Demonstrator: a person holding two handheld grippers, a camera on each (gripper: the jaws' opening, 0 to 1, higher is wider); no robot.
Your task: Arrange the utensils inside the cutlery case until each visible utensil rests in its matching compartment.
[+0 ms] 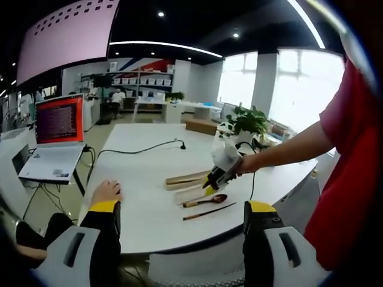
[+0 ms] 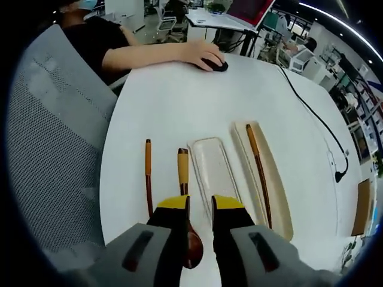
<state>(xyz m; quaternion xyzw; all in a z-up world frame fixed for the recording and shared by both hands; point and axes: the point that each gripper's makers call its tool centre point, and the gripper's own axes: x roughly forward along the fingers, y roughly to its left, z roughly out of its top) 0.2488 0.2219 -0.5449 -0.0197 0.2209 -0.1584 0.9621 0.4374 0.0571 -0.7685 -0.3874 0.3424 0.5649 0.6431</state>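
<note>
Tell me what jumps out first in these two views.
In the right gripper view, the right gripper hangs over a wooden spoon on the white table, jaws a little apart. Beside it lie one loose chopstick, a clear lid and the cutlery case, which already holds another chopstick. In the left gripper view, a laptop with a red screen stands at the far left.

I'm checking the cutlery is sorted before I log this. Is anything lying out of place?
Yes. A wooden spoon and one chopstick lie on the bare table, left of the case lid in the right gripper view. The other chopstick already rests in the case.
</note>
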